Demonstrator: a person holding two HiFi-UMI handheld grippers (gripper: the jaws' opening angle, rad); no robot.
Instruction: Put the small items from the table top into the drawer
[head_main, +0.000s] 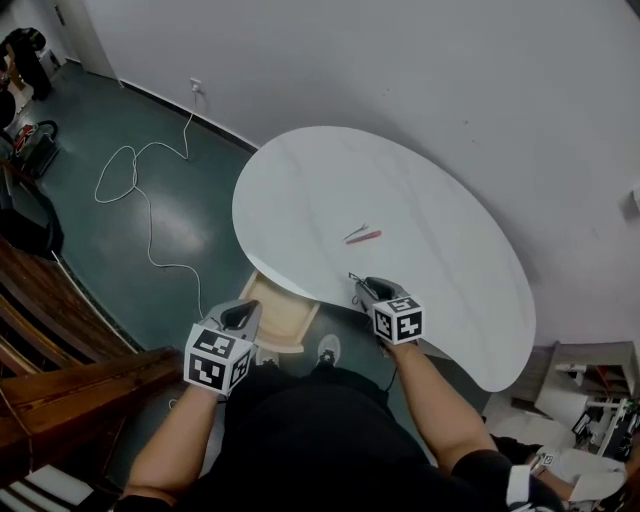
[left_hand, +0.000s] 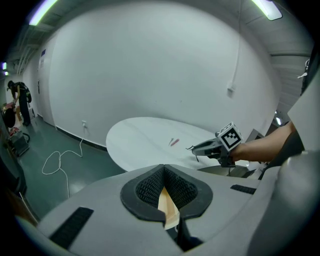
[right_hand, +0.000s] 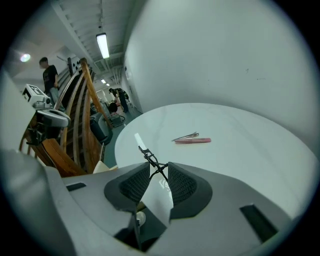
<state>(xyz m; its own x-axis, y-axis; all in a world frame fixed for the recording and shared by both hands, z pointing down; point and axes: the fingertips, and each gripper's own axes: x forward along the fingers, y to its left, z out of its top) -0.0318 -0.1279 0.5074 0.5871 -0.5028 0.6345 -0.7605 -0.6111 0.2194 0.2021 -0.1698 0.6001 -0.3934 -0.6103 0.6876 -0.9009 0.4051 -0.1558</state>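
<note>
Drawer (head_main: 285, 315) stands open under the bench's (head_main: 420, 200) near edge. At that edge my right claw (head_main: 365, 288) grips a black wire tool (right_hand: 151, 161). My left claw (head_main: 240, 310) is closed and empty. Tweezers (head_main: 356, 233) and a pink stick (head_main: 368, 237) are left mid-bench.

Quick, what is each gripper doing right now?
Left gripper: closed, nothing seen between its jaws.
Right gripper: closed on a thin black wire tool.
</note>
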